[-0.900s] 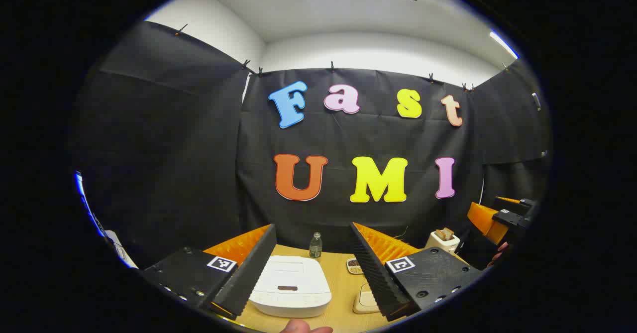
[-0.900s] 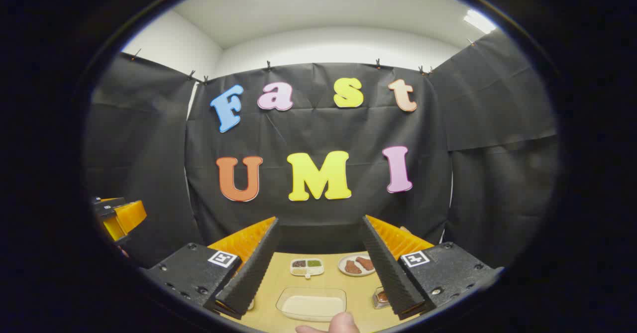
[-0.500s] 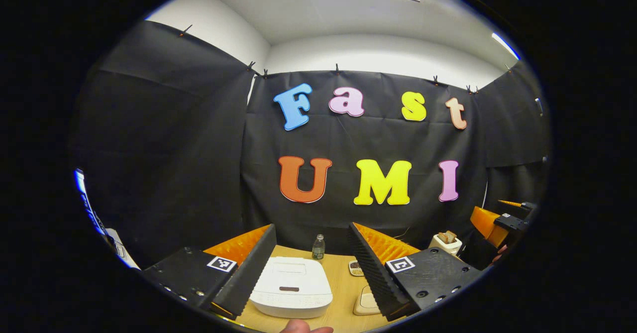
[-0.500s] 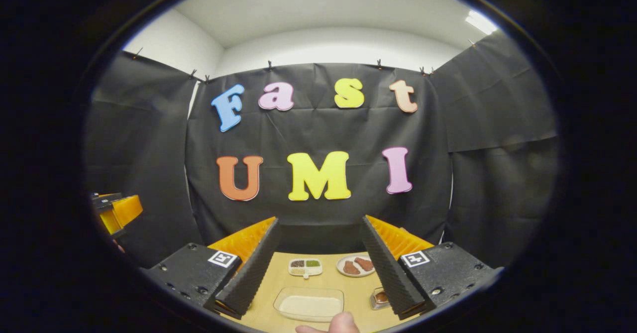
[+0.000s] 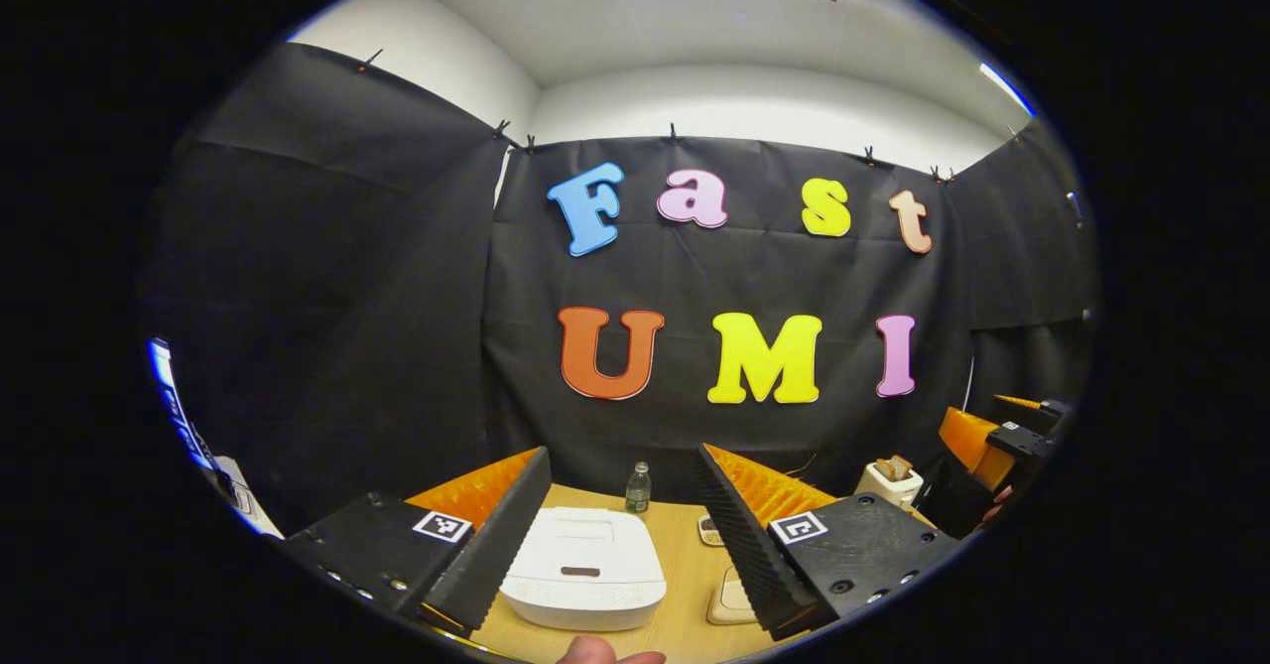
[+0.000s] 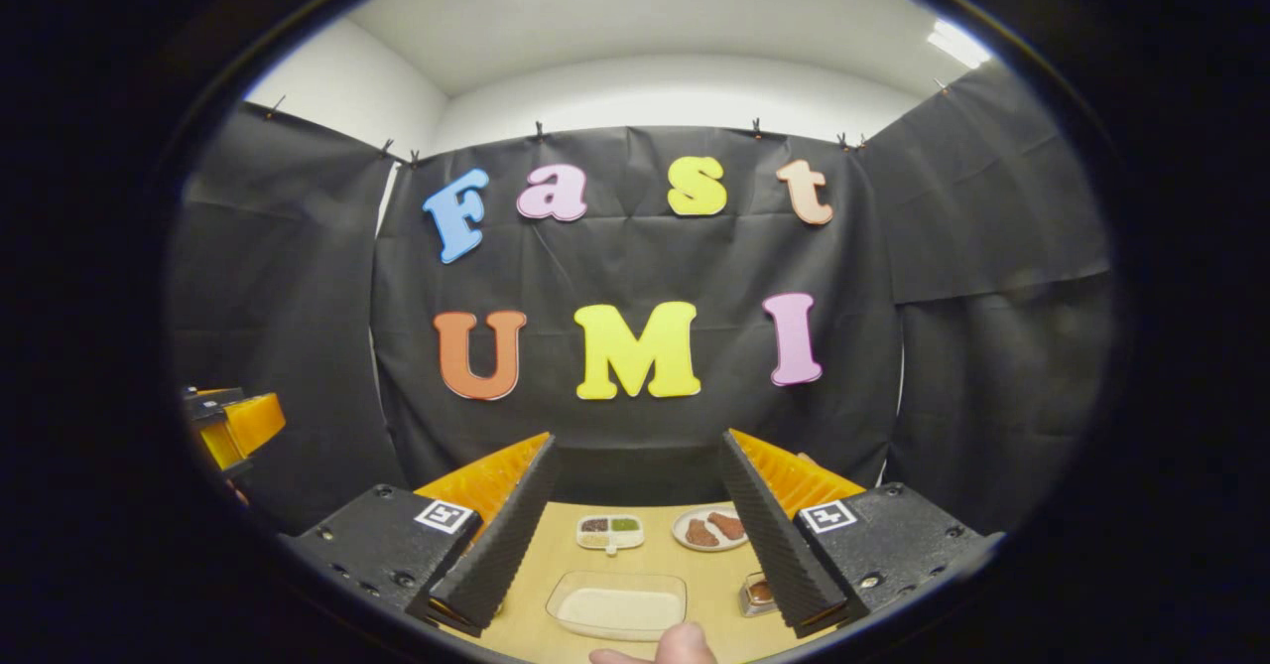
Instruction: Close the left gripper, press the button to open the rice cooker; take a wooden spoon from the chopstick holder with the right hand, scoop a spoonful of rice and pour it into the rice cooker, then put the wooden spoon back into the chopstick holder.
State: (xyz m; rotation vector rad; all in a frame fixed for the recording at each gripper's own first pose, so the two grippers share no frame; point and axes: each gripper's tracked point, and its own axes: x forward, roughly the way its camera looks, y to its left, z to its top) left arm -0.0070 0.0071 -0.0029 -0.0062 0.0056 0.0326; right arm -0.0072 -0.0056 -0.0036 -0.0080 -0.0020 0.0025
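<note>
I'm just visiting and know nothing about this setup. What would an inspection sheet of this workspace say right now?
Surface: wooden table, light tan.
Job's things: white rice cooker, lid shut; clear tray of rice.
Clutter: small bottle behind the cooker, toaster with bread, divided dish, plate of meat.
Grippers: left gripper open above the cooker; right gripper open above the rice tray.
Cables: nothing seen.
Surroundings: black cloth walls, ceiling lights.

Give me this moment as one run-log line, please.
stage: start | left hand-held gripper: open, above closed rice cooker | right hand-held gripper: open, above rice dish | spoon: not held
</note>
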